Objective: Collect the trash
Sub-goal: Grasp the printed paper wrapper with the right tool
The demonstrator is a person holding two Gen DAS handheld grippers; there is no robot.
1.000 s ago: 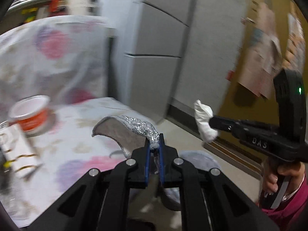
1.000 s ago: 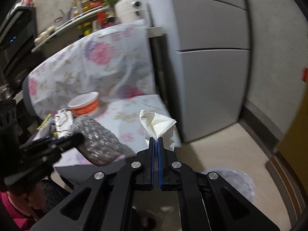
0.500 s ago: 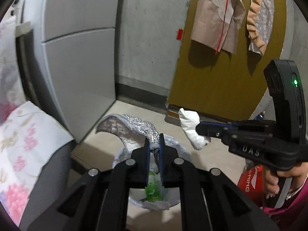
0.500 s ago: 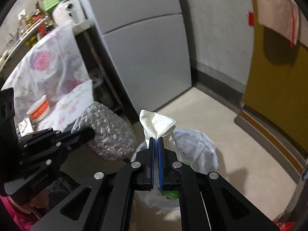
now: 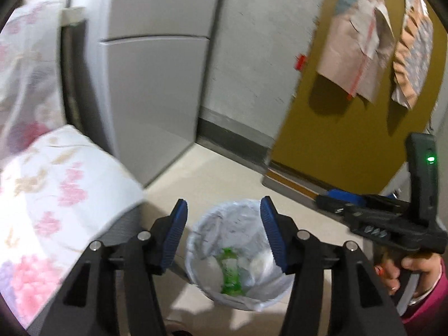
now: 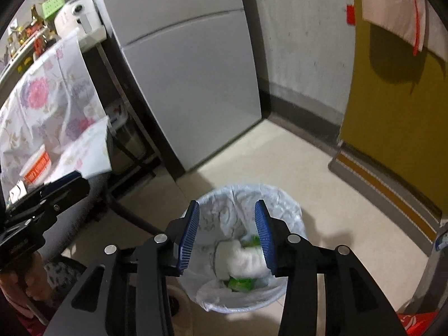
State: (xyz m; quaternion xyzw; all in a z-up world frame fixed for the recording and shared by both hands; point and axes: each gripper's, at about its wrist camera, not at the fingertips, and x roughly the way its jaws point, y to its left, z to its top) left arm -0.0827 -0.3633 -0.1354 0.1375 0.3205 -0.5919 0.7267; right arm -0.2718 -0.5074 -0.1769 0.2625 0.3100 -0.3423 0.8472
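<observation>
A trash bin lined with a white plastic bag (image 5: 221, 224) stands on the floor below both grippers; it also shows in the right wrist view (image 6: 282, 204). My left gripper (image 5: 224, 235) is open and empty above the bin. My right gripper (image 6: 228, 235) is open and empty above it too. Inside the bin lie a white crumpled tissue (image 6: 243, 257) and green trash (image 5: 231, 274). The right gripper also shows at the right of the left wrist view (image 5: 336, 197).
A grey fridge (image 6: 190, 78) stands behind the bin. A table with a floral cloth (image 5: 56, 184) is at the left, holding a red-and-white cup (image 6: 35, 166). A yellow door (image 6: 392, 98) with a mat (image 6: 383, 184) is at the right.
Both grippers opened over the bin. The silver bubble-wrap piece left my left gripper and the white tissue left my right gripper; the tissue now lies in the bin.
</observation>
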